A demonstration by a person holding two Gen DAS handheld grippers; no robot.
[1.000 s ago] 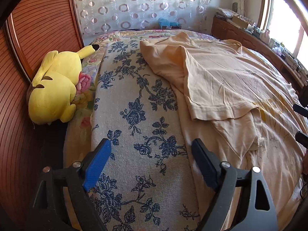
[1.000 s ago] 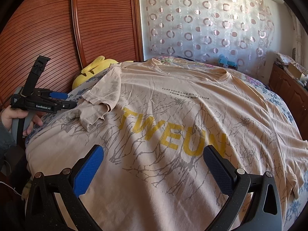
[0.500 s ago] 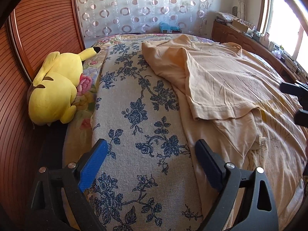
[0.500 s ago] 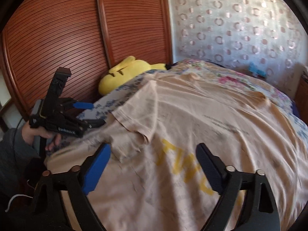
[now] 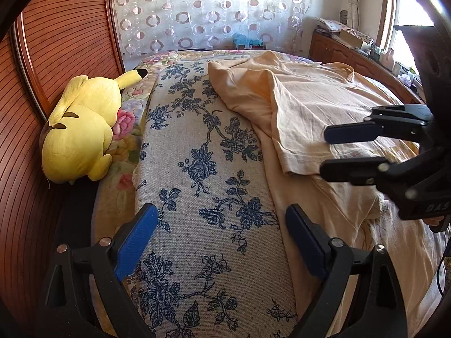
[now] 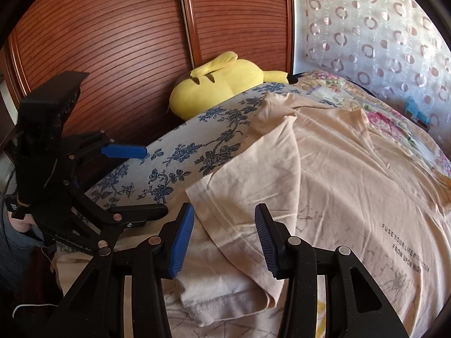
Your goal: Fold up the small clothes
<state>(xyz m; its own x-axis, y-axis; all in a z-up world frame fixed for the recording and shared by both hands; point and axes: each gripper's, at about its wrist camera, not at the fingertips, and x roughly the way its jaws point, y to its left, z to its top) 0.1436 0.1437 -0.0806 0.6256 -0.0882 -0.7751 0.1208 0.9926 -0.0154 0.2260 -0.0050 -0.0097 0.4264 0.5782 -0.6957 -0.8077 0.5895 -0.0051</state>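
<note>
A beige T-shirt (image 5: 310, 104) (image 6: 352, 174) with grey crack print and small black lettering lies spread on the bed. Its near sleeve (image 6: 248, 197) (image 5: 293, 152) is folded over onto the body. My right gripper (image 6: 224, 239) (image 5: 324, 152) hovers at that sleeve's hem. Its jaws are closing, with the sleeve fabric between them but no pad pressing on it. My left gripper (image 5: 220, 239) (image 6: 149, 181) stands open over the blue-flowered bedspread (image 5: 203, 169), beside the shirt's left edge, with nothing in it.
A yellow plush toy (image 5: 79, 129) (image 6: 220, 84) lies against the slatted wooden doors (image 5: 56, 42). A circle-patterned curtain (image 5: 211, 14) hangs behind the bed. A wooden cabinet (image 5: 352, 53) with clutter runs along the window side. A person's hand (image 6: 17, 222) holds the left gripper.
The right gripper has swung left across the shirt to the folded sleeve, close to the left gripper, and its jaws have narrowed. The left gripper has stayed where it was, open.
</note>
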